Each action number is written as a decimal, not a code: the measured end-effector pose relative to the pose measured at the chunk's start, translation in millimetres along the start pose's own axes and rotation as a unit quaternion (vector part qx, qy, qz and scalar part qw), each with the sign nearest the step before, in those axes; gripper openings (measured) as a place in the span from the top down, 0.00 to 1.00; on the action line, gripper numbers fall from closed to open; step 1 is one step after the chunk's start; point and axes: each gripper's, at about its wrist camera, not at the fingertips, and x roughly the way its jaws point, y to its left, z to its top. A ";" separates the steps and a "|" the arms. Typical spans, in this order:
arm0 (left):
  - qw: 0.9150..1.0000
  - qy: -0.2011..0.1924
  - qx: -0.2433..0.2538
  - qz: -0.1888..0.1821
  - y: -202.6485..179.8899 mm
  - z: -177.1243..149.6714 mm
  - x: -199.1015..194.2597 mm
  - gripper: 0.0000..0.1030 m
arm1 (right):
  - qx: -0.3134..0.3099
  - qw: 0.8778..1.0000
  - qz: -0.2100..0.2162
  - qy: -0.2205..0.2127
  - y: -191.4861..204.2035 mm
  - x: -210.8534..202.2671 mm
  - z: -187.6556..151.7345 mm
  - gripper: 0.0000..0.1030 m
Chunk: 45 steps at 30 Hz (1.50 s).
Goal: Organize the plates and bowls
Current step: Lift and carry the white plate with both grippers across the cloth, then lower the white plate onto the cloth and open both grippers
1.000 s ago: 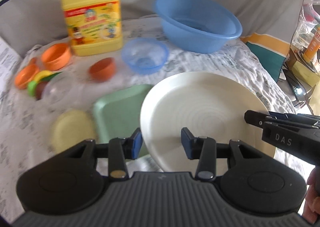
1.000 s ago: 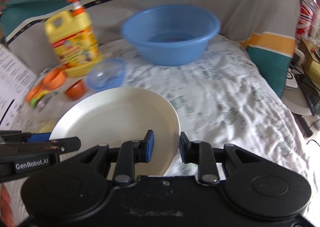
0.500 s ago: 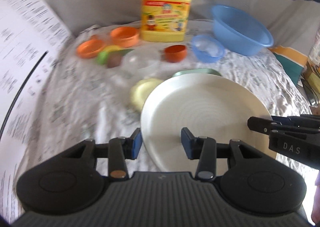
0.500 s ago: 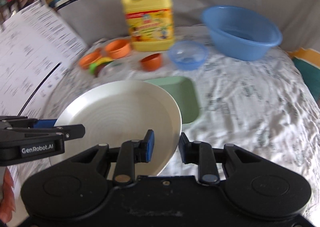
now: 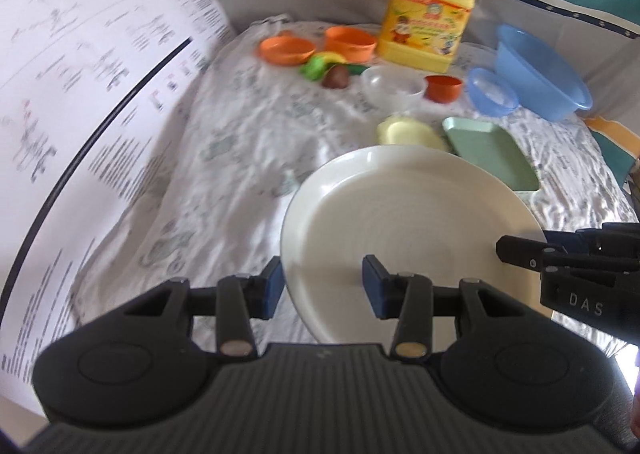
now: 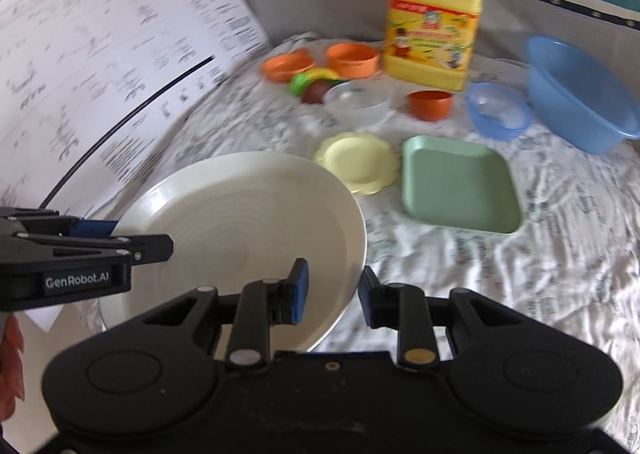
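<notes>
A large white plate [image 5: 404, 221] is held off the bed between both grippers; it also shows in the right wrist view [image 6: 248, 238]. My left gripper [image 5: 324, 286] is shut on its left rim. My right gripper [image 6: 332, 290] is shut on its right rim. Beyond lie a yellow scalloped plate [image 6: 356, 161], a green square plate [image 6: 460, 183], a clear bowl [image 6: 358, 99], a small orange bowl [image 6: 430, 103], a small blue bowl [image 6: 498, 109], and two orange dishes [image 6: 320, 61].
A large blue basin [image 6: 580, 93] sits at the far right. A yellow detergent jug [image 6: 434, 21] stands at the back. Toy fruit [image 6: 312, 85] lies by the orange dishes. A big printed sheet [image 6: 100, 65] rises on the left.
Both grippers have carried the white plate leftward and toward me. It no longer overlaps the green plate and the yellow plate. The printed sheet fills more of the left side.
</notes>
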 end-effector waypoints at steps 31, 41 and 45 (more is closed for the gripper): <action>0.999 0.041 0.005 -0.005 3.9 -19.2 66.3 0.51 | -0.028 0.998 -0.005 0.062 1.0 57.9 -18.2 0.49; 0.999 0.040 0.008 0.004 -1.3 -19.7 67.0 0.30 | -0.023 0.999 -0.001 0.045 -5.2 55.0 -15.4 0.25; 0.999 0.020 0.009 0.023 -1.2 -17.8 57.6 0.08 | -0.010 0.999 0.006 0.039 -8.6 52.3 -14.4 0.09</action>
